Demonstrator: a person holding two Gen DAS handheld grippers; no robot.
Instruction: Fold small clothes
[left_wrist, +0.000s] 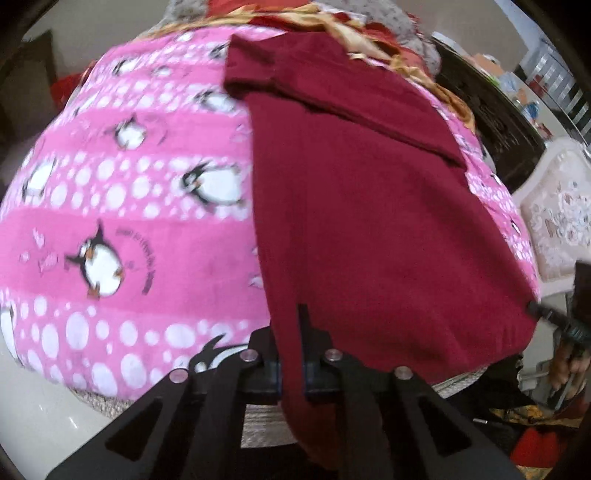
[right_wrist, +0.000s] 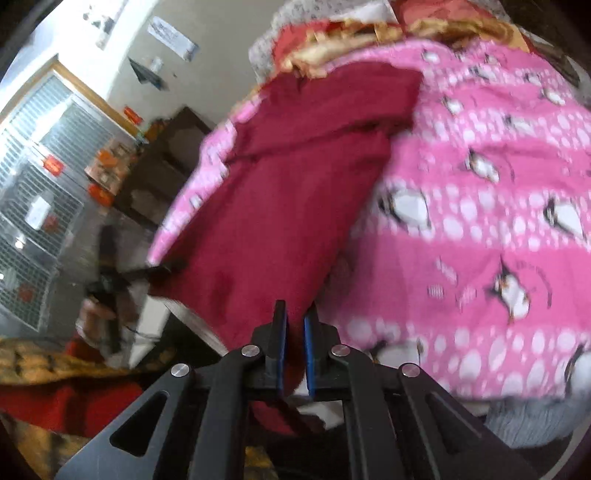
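A maroon garment (left_wrist: 354, 206) lies lengthwise on a pink penguin blanket (left_wrist: 122, 206), its far end folded over with a sleeve showing. My left gripper (left_wrist: 291, 325) is shut on the garment's near left corner, and cloth hangs down between the jaws. In the right wrist view the same garment (right_wrist: 280, 206) stretches away from me, and my right gripper (right_wrist: 295, 317) is shut on its near edge. The other gripper's tip (left_wrist: 543, 314) shows at the garment's near right corner, and it shows again in the right wrist view (right_wrist: 162, 269) at the left.
The pink blanket (right_wrist: 480, 221) covers a raised bed. Crumpled red and gold cloth (left_wrist: 332, 22) is piled at the far end. A dark cabinet (right_wrist: 162, 177) and wire shelving (right_wrist: 37, 206) stand beside the bed. A white padded piece of furniture (left_wrist: 557, 221) is on the right.
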